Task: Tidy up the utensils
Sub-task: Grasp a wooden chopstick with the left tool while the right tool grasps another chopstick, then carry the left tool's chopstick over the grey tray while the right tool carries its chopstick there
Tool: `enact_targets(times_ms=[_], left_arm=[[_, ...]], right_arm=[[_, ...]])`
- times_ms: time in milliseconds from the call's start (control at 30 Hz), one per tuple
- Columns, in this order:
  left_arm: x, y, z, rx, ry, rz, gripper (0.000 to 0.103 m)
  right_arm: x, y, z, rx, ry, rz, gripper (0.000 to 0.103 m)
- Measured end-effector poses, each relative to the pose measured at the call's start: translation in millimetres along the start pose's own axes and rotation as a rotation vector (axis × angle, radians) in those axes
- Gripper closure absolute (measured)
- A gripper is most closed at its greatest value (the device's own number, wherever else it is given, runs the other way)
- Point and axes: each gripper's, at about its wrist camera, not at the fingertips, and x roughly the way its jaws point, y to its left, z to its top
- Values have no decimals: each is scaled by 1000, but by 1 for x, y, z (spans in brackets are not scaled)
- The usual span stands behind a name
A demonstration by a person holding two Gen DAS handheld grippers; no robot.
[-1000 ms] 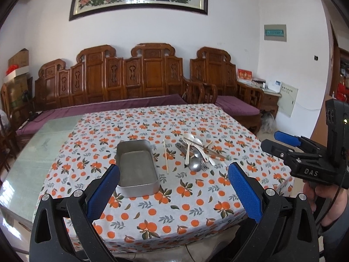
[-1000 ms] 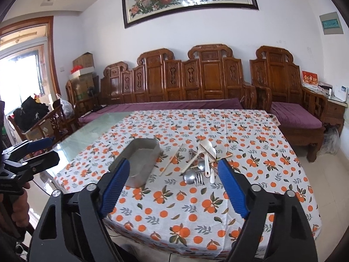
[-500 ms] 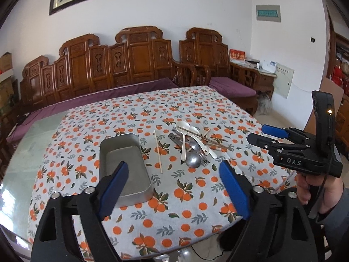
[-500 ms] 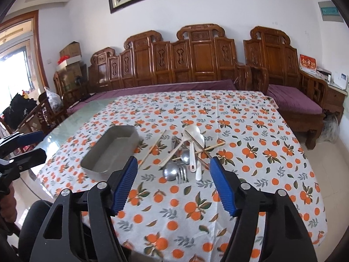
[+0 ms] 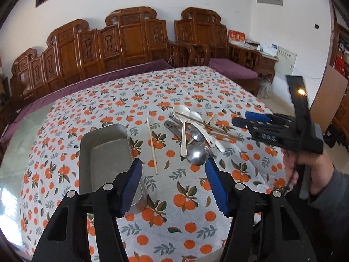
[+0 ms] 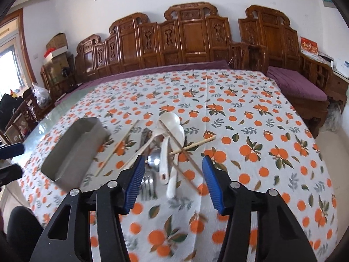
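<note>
Now both claws tilted down over the utensil pile (image 6: pixel 168 152), left claw (image 5: pixel 173 183) and right claw (image 6: pixel 173 180) closing, empty.

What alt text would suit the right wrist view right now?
The right tool, jaws closing and empty, hangs over a pile of white spoons, chopsticks and metal cutlery on an orange-print tablecloth. An empty metal tray sits to the pile's left.

Bright daylight, strong fisheye warp, some motion blur.

Light floods in from a window (image 6: pixel 8 65) far left of the right gripper, and glare whitens the bare glass tabletop (image 5: pixel 8 194) left of the left gripper. Walls bow and corners vignette black. In the right wrist view the tablecloth (image 6: pixel 174 235) just under the fingers smears, while the spoons (image 6: pixel 168 144) ahead look soft.
</note>
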Motion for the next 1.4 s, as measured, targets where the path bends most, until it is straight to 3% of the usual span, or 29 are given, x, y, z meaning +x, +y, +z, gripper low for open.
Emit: enact_targets(times_ms=[133,267,500,700,867,900,967,1400], left_arm=[[13,3,5,5,21,8,46],[31,6,11,-1,44,14,53],[71,12,27,-18,98,8,57],[106,17,42,-22,147,21,58],[135,20,51,0,200,51,59],[144,21,53,7,217,61,63],[154,22,55,14,243,69,70],[217,27,54,74,396,152,85]], right_arm=[[35,-13,6,-16,49,4,54],[68,-29,7,-18,99,20,57],[99,-43,-6,-14,180,73,69],[103,-38,-6,-59,200,66,87],[101,-40,-7,-61,203,105,95],[100,-39,-7,-65,199,117,96],[96,-38,-4,-72,186,128,97],[81,-43,6,-30,105,163,96]])
